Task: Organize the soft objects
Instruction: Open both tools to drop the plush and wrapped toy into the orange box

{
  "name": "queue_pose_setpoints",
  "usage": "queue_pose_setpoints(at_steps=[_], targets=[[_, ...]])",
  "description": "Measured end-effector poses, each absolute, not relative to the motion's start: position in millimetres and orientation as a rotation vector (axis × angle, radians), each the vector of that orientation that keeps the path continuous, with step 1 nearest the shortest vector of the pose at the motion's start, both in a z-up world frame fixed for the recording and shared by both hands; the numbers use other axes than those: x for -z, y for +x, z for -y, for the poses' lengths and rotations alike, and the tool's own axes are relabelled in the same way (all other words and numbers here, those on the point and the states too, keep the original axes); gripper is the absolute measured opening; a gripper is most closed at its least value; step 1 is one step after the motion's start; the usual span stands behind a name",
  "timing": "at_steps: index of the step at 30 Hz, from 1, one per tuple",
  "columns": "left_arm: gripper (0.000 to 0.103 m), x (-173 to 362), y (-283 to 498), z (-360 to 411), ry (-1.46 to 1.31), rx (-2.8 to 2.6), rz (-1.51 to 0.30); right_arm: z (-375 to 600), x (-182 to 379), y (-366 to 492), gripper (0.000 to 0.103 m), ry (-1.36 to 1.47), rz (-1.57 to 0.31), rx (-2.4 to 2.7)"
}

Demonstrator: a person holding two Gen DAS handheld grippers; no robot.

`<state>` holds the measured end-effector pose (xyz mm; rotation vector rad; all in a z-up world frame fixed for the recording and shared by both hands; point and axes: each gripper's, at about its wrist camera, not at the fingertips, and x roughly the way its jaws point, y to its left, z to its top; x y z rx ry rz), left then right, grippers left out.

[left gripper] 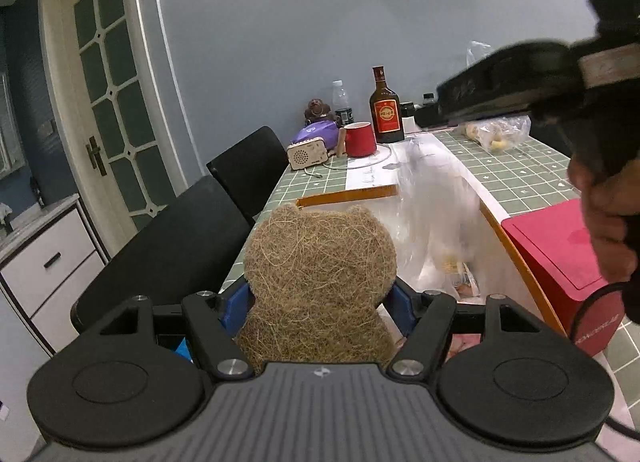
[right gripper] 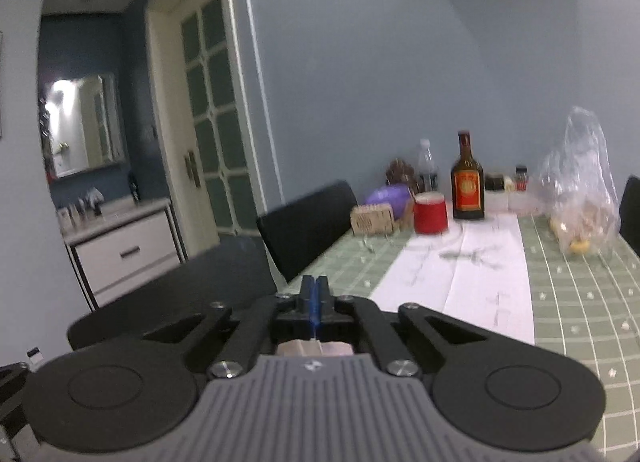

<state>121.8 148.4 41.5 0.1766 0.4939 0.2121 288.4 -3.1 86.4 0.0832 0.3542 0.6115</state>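
Fibre scrubber (left gripper: 320, 282) clamped in my left gripper (left gripper: 320, 302); I'd lower it squarely into the orange-rimmed box (left gripper: 516, 238) at the table's near edge, right gripper (right gripper: 315, 302) closed and empty.

A table (left gripper: 520, 170) under a green checked cloth (right gripper: 580, 302) carries everything. At its far end, near the wall, stand a brown bottle (left gripper: 385, 112), a red mug (left gripper: 360, 139), a water bottle (left gripper: 342, 102), a small beige radio (left gripper: 306, 155) and something purple (left gripper: 316, 130). White paper (right gripper: 472, 262) runs down the middle. A clear bag (right gripper: 580, 190) holding food sits at the right. Nearer are an orange-rimmed tray (left gripper: 516, 246) and a red box (left gripper: 560, 254).
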Motion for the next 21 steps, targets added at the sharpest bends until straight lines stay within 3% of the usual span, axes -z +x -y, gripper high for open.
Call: queue_pose_setpoints(at_steps=[3,5,6,7,9,12,21], targets=[[0.084,-40.4,123.3,-152.1,0.150,-0.194,-0.473,-4.0,-81.8,297.4,0.006,0.066,-0.397,-0.567],[0.093,-37.7,124.5,-152.8,0.143,-0.190,-0.441,0.8,-81.8,297.5,0.025,0.090,-0.389,-0.581],[0.095,-35.4,123.9,-152.6,0.150,-0.193,-0.421,4.0,-83.1,293.2,0.045,0.103,-0.373,-0.579],[0.101,-33.0,122.0,-150.4,0.167,-0.200,-0.389,7.4,-84.9,289.4,0.053,0.111,-0.346,-0.578],[0.103,-29.9,119.2,-145.5,0.219,-0.205,-0.346,11.9,-89.5,282.4,0.054,0.112,-0.305,-0.579],[0.103,-30.9,119.1,-144.6,0.222,-0.183,-0.346,20.9,-96.4,271.7,0.067,0.120,-0.282,-0.571],[0.103,-66.3,95.2,-132.8,0.194,-0.218,-0.238,52.9,-109.3,230.5,0.071,0.110,-0.251,-0.546]])
